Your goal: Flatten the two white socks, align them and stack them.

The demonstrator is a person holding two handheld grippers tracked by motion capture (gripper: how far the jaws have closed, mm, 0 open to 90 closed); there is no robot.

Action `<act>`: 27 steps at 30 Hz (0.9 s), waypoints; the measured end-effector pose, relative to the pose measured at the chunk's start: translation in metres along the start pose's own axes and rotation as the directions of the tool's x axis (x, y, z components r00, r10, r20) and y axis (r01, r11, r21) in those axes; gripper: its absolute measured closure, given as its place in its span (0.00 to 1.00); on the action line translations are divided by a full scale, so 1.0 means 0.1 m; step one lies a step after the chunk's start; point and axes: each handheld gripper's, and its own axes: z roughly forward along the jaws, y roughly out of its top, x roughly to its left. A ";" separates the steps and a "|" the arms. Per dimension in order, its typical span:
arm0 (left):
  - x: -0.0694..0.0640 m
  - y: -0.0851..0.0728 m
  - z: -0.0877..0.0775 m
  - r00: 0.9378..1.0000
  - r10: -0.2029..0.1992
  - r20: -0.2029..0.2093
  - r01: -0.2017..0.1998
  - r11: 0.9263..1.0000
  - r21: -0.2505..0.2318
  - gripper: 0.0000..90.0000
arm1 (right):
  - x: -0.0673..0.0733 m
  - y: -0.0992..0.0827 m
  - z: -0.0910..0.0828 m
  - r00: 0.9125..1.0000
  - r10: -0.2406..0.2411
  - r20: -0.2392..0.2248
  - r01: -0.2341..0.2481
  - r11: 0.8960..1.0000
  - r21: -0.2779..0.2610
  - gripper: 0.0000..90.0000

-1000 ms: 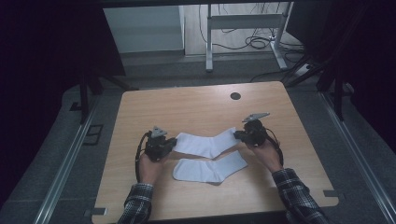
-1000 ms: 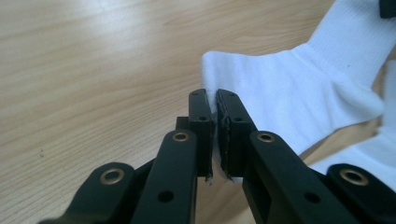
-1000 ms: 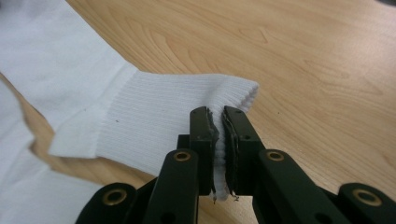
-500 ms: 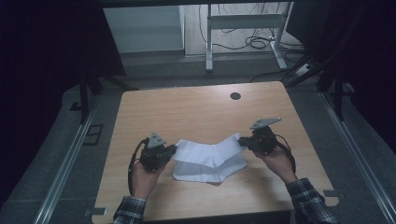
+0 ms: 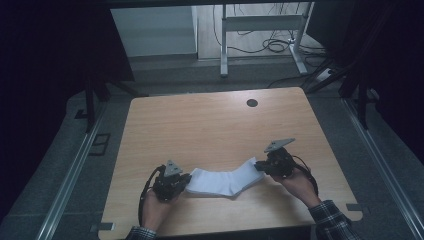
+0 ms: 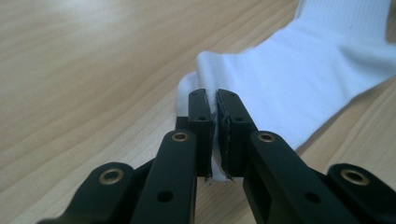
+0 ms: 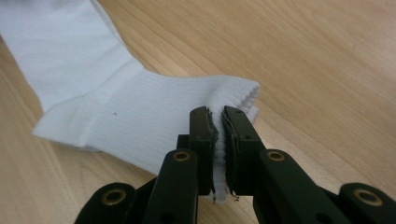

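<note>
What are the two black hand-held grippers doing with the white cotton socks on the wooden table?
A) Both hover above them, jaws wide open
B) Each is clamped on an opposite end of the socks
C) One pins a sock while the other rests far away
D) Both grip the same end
B: the left gripper is shut on the toe end of the white cotton socks, the right gripper on the ribbed cuff end.

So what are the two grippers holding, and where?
Left gripper pinches the white socks at the toe end; right gripper pinches the ribbed cuff.
</note>
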 end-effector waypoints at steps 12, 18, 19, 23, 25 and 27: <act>0.06 -0.05 0.05 0.995 -0.020 -0.103 0.017 0.999 -0.031 0.56 | -0.05 -0.06 0.08 0.998 -0.021 0.061 0.021 1.000 -0.002 0.66; 0.08 -0.08 0.13 0.996 -0.048 -0.079 0.047 0.999 -0.013 0.53 | -0.04 -0.09 0.18 0.998 -0.007 0.055 0.006 1.000 0.022 0.58; 0.08 -0.08 0.15 0.996 -0.045 -0.079 0.045 0.999 -0.006 0.53 | -0.03 -0.10 0.20 0.998 -0.013 0.054 0.011 0.999 0.034 0.58; 0.11 -0.09 0.23 0.997 -0.041 -0.072 0.042 0.999 0.013 0.52 | -0.01 -0.12 0.24 0.998 -0.018 0.057 0.016 0.999 0.042 0.58; 0.13 -0.09 0.25 0.998 -0.043 -0.051 0.043 0.999 0.012 0.53 | -0.02 -0.13 0.25 0.999 -0.012 0.046 0.010 0.999 0.040 0.61; 0.15 -0.10 0.25 0.998 -0.050 -0.024 0.051 0.999 0.012 0.61 | -0.04 -0.15 0.25 1.000 0.001 0.023 -0.002 1.000 0.025 0.65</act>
